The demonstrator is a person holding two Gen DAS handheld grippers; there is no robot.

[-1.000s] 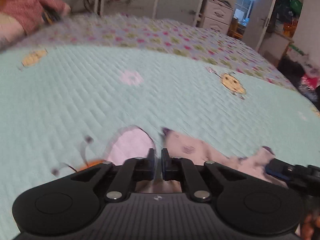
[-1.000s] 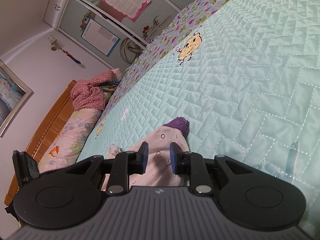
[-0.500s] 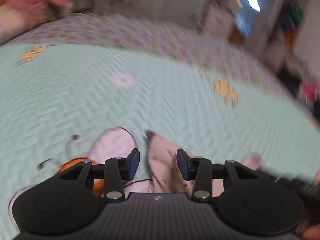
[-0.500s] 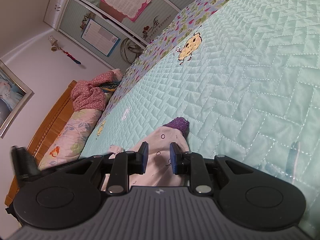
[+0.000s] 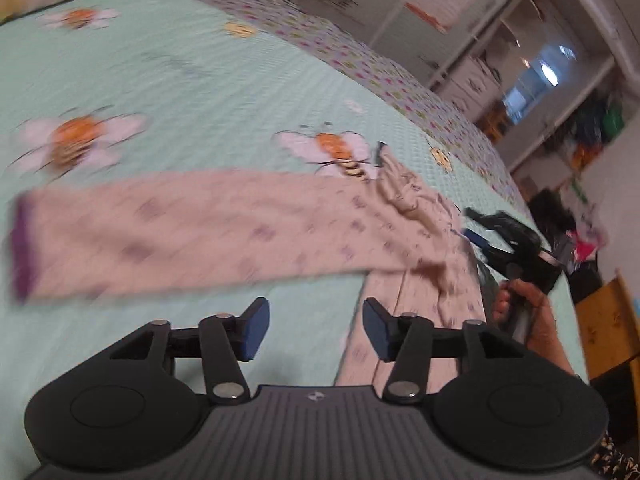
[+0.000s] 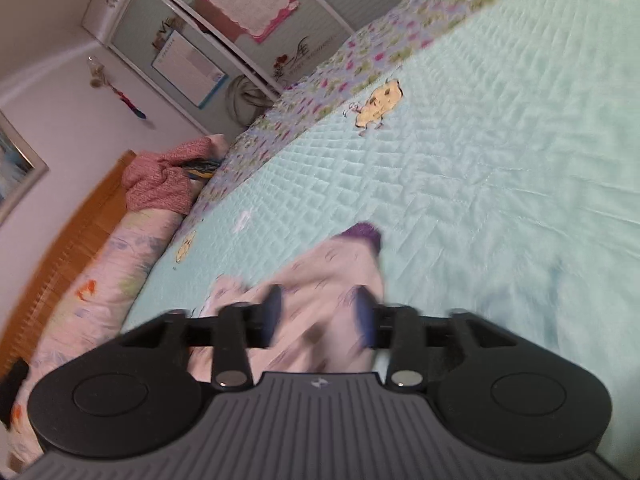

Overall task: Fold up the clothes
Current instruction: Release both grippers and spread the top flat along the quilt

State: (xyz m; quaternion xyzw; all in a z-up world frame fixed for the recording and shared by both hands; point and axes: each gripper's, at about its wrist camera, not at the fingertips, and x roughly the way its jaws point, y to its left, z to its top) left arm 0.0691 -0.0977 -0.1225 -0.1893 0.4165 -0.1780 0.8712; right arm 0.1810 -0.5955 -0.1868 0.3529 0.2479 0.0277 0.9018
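The bedspread is seen to be quilted cloth, mint, stitched in a zigzag, with a faint sheen; the garment is soft matt knit cloth, pale pink, printed, cuffed in purple; the left gripper is moulded in matt black ribbed plastic, with bright metal pins; the headboard is glossy orange wood.

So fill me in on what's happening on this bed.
A person is folding a pale pink printed garment with purple cuffs on a mint quilted bedspread. One leg or sleeve lies stretched flat across the quilt. The left hand-held gripper has nothing between its jaws, which are opening above the bedspread at the garment's edge. The right hand-held gripper, held in a hand, sits over the other end of the garment; its jaws are opening too, with fabric under them but not pinched.
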